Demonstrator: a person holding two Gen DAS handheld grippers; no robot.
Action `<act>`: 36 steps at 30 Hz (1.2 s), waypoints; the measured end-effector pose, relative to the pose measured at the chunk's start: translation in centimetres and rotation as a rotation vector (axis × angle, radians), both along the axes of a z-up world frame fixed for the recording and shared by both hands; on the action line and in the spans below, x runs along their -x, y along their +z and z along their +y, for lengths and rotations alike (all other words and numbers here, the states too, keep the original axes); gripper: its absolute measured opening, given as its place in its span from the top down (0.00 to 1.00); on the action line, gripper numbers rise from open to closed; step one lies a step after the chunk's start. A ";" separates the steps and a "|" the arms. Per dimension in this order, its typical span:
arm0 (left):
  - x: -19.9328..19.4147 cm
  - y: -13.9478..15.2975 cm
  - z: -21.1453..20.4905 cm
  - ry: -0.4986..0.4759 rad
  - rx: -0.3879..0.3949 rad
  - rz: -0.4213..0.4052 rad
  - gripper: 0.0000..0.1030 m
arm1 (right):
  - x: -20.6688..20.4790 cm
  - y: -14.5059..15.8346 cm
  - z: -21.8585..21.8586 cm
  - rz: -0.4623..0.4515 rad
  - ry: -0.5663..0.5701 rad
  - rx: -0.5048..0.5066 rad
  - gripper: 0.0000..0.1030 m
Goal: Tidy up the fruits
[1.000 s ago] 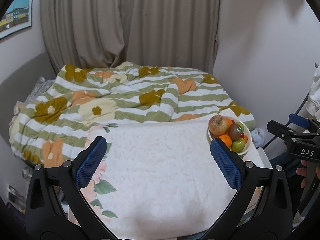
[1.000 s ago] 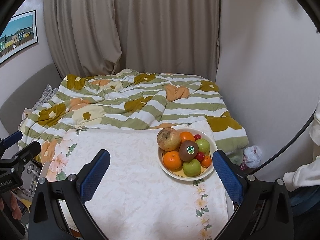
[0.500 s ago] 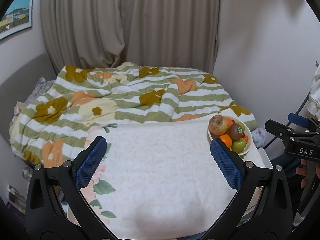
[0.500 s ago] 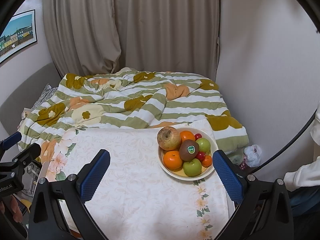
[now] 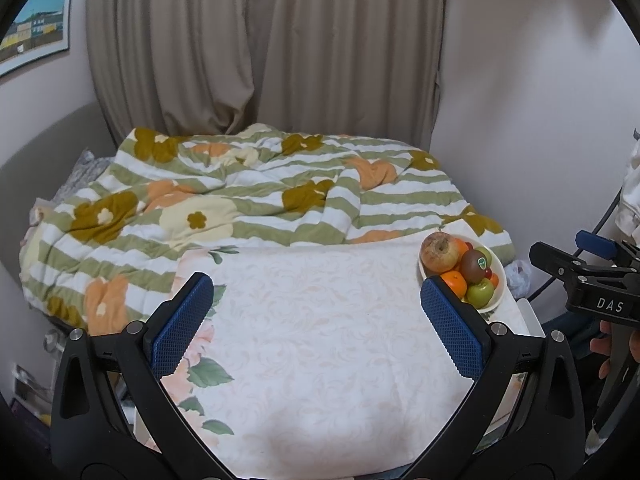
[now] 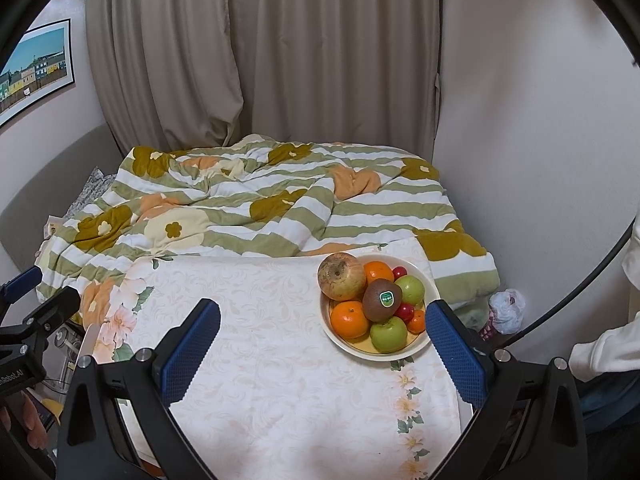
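Observation:
A white bowl [image 6: 430, 294] of fruit stands at the far right of the table with the floral cloth [image 6: 280, 320]. It holds a large blotchy apple [image 6: 341, 275], a kiwi with a green sticker [image 6: 381, 299], two oranges [image 6: 349, 319], two green apples [image 6: 388, 334] and small red fruits. The bowl also shows in the left wrist view [image 5: 500, 276]. My right gripper [image 6: 322, 330] is open and empty, held above the table just short of the bowl. My left gripper [image 5: 318, 318] is open and empty over the table's middle.
A bed with a striped flowered duvet [image 6: 260, 204] lies right behind the table. Curtains [image 6: 280, 60] hang at the back. A wall stands close on the right. A small bundled bag [image 6: 506, 306] lies on the floor beside the bed.
Both grippers have drifted only slightly; the bowl sits a touch lower and nearer in the right wrist view. Nothing was grasped or moved.

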State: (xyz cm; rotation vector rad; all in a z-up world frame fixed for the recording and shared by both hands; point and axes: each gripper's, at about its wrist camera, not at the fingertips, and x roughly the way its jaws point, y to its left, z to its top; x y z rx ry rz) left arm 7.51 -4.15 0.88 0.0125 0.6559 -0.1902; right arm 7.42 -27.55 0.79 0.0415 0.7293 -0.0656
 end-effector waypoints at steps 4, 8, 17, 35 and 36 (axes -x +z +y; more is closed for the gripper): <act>0.0 0.0 0.0 0.002 -0.006 -0.003 0.00 | 0.0 0.0 0.0 0.001 -0.001 0.002 0.01; 0.1 -0.2 0.0 0.004 -0.008 -0.005 0.00 | -0.1 0.1 0.0 0.003 0.000 0.001 0.01; -0.1 -0.3 -0.5 0.003 -0.021 -0.006 0.00 | -0.1 0.0 0.1 0.000 -0.001 0.001 0.01; 1.0 0.2 -1.3 0.038 -0.038 -0.042 0.00 | -0.4 0.1 0.2 -0.014 0.000 -0.006 0.01; 1.0 0.3 -1.4 0.041 -0.036 -0.045 0.00 | -0.5 0.2 0.2 -0.016 -0.001 -0.006 0.01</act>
